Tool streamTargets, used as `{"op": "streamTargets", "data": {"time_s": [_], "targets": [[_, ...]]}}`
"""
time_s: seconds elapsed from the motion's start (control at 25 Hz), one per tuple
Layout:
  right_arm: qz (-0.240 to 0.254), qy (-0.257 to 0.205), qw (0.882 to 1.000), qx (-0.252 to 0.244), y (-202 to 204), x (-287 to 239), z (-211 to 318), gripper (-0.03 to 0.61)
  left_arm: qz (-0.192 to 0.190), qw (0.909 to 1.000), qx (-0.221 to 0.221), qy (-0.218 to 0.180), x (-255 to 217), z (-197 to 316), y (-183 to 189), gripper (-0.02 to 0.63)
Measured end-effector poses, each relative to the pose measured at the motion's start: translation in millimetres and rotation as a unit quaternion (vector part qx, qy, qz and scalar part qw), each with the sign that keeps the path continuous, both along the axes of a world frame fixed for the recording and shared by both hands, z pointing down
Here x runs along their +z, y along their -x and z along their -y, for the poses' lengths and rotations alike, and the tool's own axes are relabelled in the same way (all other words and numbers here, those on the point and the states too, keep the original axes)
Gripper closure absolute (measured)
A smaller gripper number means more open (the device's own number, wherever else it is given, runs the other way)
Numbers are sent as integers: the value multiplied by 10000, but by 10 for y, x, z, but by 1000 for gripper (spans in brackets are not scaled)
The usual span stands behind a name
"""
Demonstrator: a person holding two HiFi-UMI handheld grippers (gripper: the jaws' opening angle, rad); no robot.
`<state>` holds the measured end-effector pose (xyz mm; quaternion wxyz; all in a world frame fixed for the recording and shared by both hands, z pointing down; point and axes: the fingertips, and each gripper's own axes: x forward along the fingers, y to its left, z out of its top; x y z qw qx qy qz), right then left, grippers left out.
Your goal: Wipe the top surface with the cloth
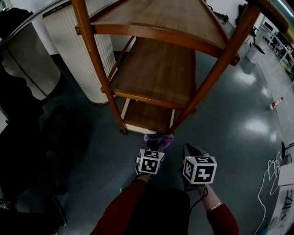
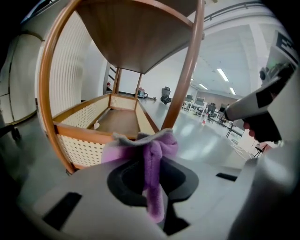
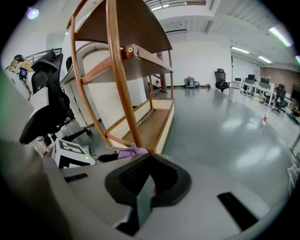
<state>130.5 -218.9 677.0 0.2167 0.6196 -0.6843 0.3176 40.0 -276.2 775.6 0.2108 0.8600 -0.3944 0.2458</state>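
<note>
1. Left tongs (image 2: 150, 185) are clamped shut on the purple cloth (image 2: 154, 152), which bunches up above the tips and dangles below them. Right tongs (image 3: 149, 164) are closed too, with nothing in them.
2. Both sit low and side by side, just on the near side of the wooden shelf unit (image 1: 156, 75), by its bottom tier (image 1: 147, 115). So the cloth is way below the top shelf (image 1: 161, 13).
3. Room-wise, there's wide bare grey floor (image 1: 239, 124) off to the right. The unit's slanted front legs (image 1: 94, 59) rise on either side just ahead.
4. The left is tighter: a white ribbed column (image 1: 76, 50) stands right beside the unit, with a dark office chair (image 3: 47, 108) near it.
5. Only the gripper views show the perforated side panel (image 2: 82, 119) on the bottom tier and the far-off desks. Only the head view looks down onto all three tiers.
</note>
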Motion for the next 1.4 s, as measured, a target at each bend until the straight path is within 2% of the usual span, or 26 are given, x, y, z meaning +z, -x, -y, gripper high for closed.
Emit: {"op": "streamTargets", "data": {"time_s": [0.12, 0.24, 0.4, 0.48, 0.6, 0.68, 0.8, 0.88, 0.96, 1.2, 1.4], "targets": [[-4, -202, 9998, -88, 53, -147, 0, 574, -260, 9992, 4, -294, -382, -126, 51, 561], [-6, -585, 9980, -228, 73, -423, -13, 574, -751, 9922, -19, -995, -1185, -228, 125, 561], [159, -1137, 9933, -118, 8, -946, -169, 574, -1103, 9761, -203, -1861, -2297, -429, 291, 561], [223, -1595, 9869, -34, -44, -1277, -151, 574, -1178, 9643, -147, -2369, -2770, -466, 308, 561], [152, -2157, 9763, -77, -91, -1663, -199, 574, -1398, 9490, -295, -2809, -3169, -534, 369, 561], [-13, -2412, 9704, -153, -101, -1846, -367, 574, -1453, 9474, -501, -2807, -3241, -631, 414, 561], [-355, -2758, 9604, -194, -164, -2162, -617, 574, -1339, 9556, -549, -2568, -3273, -776, 357, 561], [-168, -2826, 9588, -237, -169, -2399, -691, 574, -1272, 9600, -527, -2438, -3367, -869, 319, 561], [223, -2832, 9584, -264, -181, -2686, -728, 574, -1326, 9624, -524, -2312, -3580, -983, 279, 561], [995, -2992, 9489, -130, -319, -4075, -900, 574, -1385, 9664, -232, -2153, -4944, -1306, 93, 561], [1292, -2871, 9490, -139, -405, -5164, -1121, 574, -1574, 9668, -424, -1970, -6109, -1390, -19, 561]]}}
